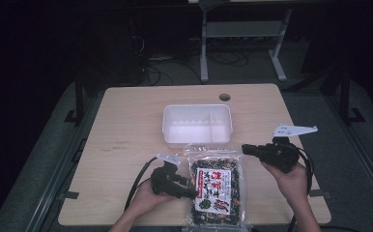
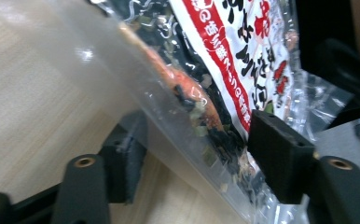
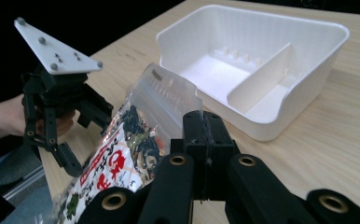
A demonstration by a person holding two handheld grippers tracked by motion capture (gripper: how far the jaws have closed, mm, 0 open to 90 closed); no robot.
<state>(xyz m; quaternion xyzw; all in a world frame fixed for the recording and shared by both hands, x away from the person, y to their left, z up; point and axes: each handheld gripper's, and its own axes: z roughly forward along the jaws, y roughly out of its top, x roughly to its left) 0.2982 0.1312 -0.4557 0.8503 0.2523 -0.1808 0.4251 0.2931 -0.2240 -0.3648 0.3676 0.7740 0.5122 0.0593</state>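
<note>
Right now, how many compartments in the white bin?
2. The white bin has one divider: a large compartment on the side toward the snack bag, a narrow one on the other.

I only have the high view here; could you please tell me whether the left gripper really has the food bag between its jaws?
Observer: Yes. In the left gripper view the bag's edge runs between the jaws of the left gripper, which stand apart and do not pinch it.
Operator: Thank you. Is the right gripper holding anything?
Observer: No. Its own view shows the right gripper shut, pads together, nothing between.
Operator: And the white tub?
Observer: A divider splits the tub into a wide and a narrow part, both empty.
</note>
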